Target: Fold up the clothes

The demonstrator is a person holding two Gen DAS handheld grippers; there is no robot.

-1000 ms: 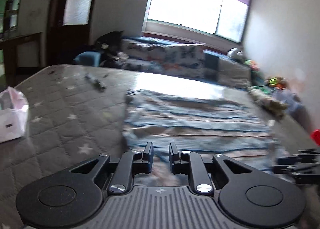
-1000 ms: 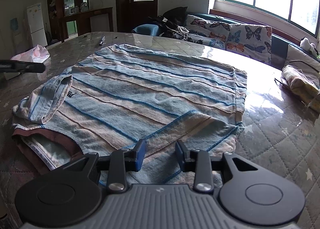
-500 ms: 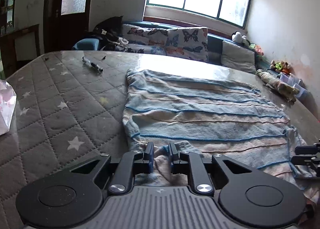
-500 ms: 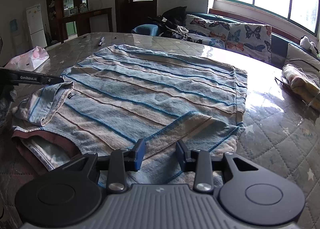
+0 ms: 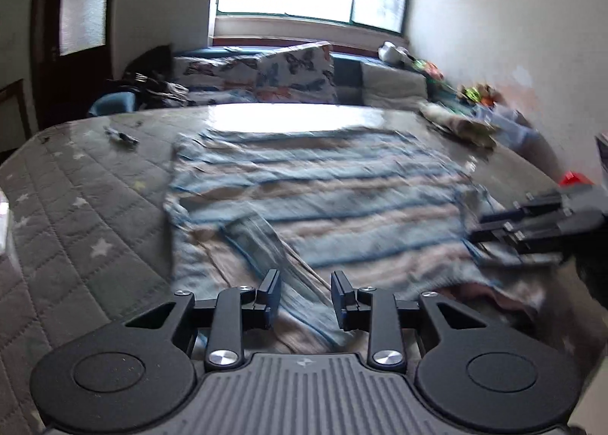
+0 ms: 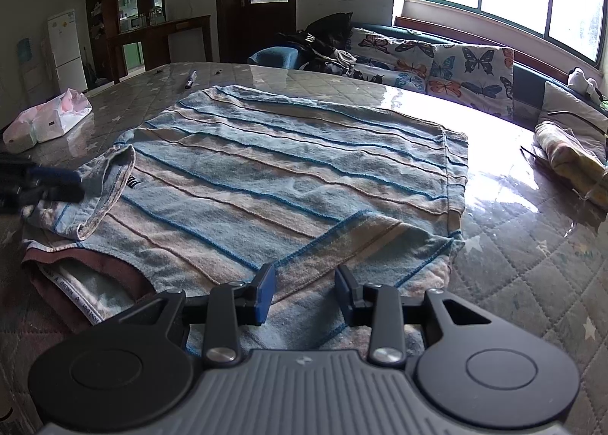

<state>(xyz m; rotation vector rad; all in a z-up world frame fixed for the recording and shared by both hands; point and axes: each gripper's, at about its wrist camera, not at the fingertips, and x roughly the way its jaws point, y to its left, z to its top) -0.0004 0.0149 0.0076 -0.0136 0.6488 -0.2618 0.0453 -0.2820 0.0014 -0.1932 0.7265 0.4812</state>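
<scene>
A blue and beige striped sweater point(image 6: 288, 176) lies flat on the quilted grey surface point(image 6: 513, 264). Its left sleeve point(image 6: 110, 184) is folded in over the body, and its right sleeve point(image 6: 353, 245) is folded in too. My left gripper point(image 5: 306, 283) hovers just above the left sleeve point(image 5: 266, 245), jaws opening, with the cloth lying loose under the gap; the view is blurred. The same left gripper point(image 6: 45, 184) shows at the left edge of the right wrist view. My right gripper point(image 6: 304, 279) stands open low over the right sleeve, and the right gripper point(image 5: 532, 222) appears in the left wrist view.
A pink and white plastic bag point(image 6: 49, 116) sits at the far left of the surface, and a pen point(image 6: 190, 79) lies beyond the sweater. A rolled cloth point(image 6: 570, 154) rests at the right edge. A butterfly-print sofa point(image 6: 437, 62) and a window stand behind.
My left gripper's jaws have widened off the left sleeve, which now lies on the sweater's body, and the gripper has shifted. The right gripper has stayed still.
</scene>
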